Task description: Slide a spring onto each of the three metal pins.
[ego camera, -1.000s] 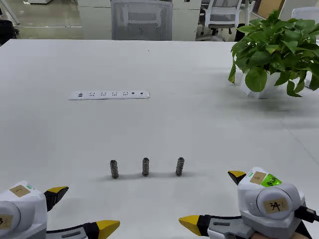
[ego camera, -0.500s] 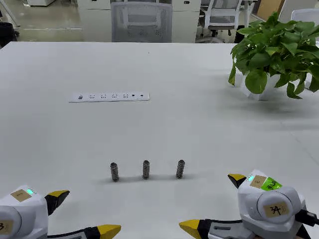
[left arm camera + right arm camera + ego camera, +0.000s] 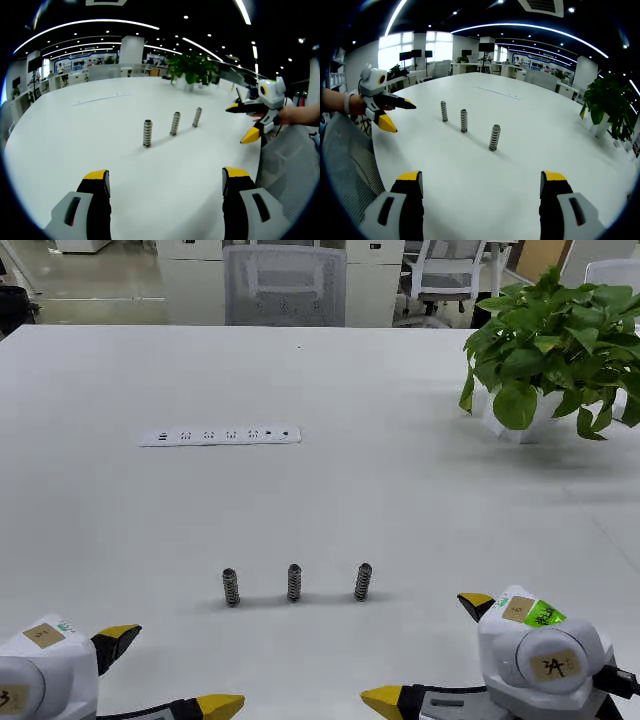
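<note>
Three upright springs stand in a row on the white table: left spring [image 3: 231, 587], middle spring [image 3: 294, 582], right spring [image 3: 363, 581]. Whether pins sit inside them I cannot tell. In the left gripper view they appear as [image 3: 147, 133], [image 3: 175, 123], [image 3: 197, 117]; in the right gripper view as [image 3: 443, 111], [image 3: 463, 120], [image 3: 494, 137]. My left gripper [image 3: 180, 670] [image 3: 165, 182] is open at the near left edge, holding nothing. My right gripper [image 3: 430, 650] [image 3: 479, 185] is open at the near right, empty. Both sit well short of the springs.
A white power strip [image 3: 220, 434] lies on the table beyond the springs. A potted green plant [image 3: 545, 340] stands at the far right. Office chairs [image 3: 284, 282] stand behind the far table edge.
The head camera has tilted slightly, shifting the scene down. Both grippers have drawn back a little toward the near edge. The springs have not moved.
</note>
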